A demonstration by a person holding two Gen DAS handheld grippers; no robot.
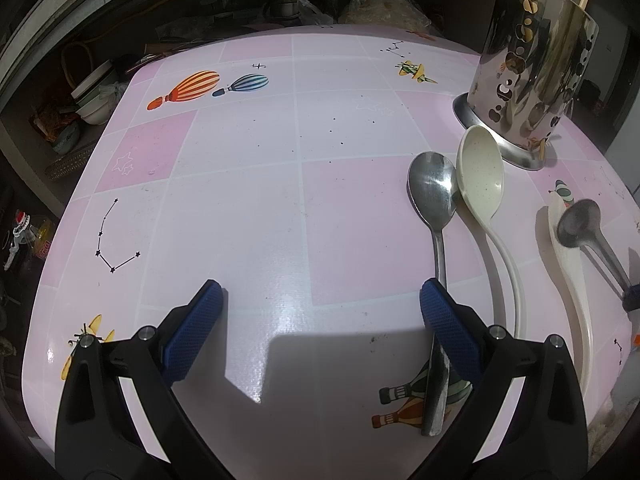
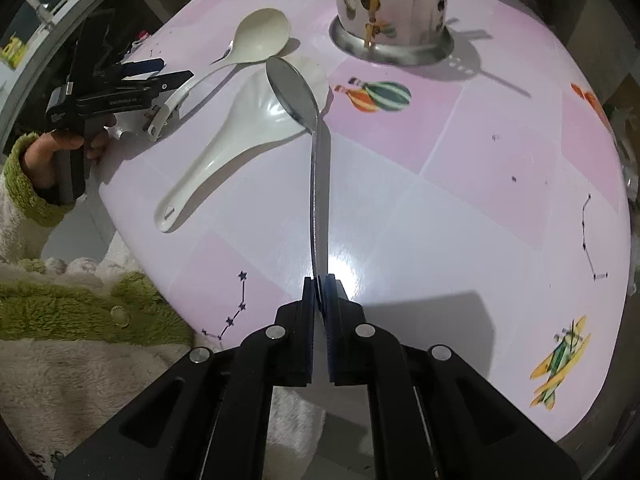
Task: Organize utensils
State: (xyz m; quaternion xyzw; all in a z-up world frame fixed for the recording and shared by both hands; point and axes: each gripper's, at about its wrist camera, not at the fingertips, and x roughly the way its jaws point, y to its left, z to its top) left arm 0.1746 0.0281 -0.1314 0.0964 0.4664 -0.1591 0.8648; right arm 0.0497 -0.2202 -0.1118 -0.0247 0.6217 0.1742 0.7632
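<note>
Steel spoon (image 2: 294,92) between right gripper (image 2: 319,284) fingers

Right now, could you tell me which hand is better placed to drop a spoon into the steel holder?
Right: its gripper already clamps the metal spoon, facing the holder; the left gripper is open.

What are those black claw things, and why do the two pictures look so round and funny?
No robot here: a person holds a black grabbing tool in each hand, and each tool carries a small wide-eyed camera, which bends the picture. One picture looks along the left tool, whose blue fingers are spread wide with nothing between them. The other looks along the right tool, pinched shut on the handle of a metal spoon. On the pink table lie a cream ladle, a white rice paddle and another steel spoon. The shiny cup already holds chopsticks.
</note>
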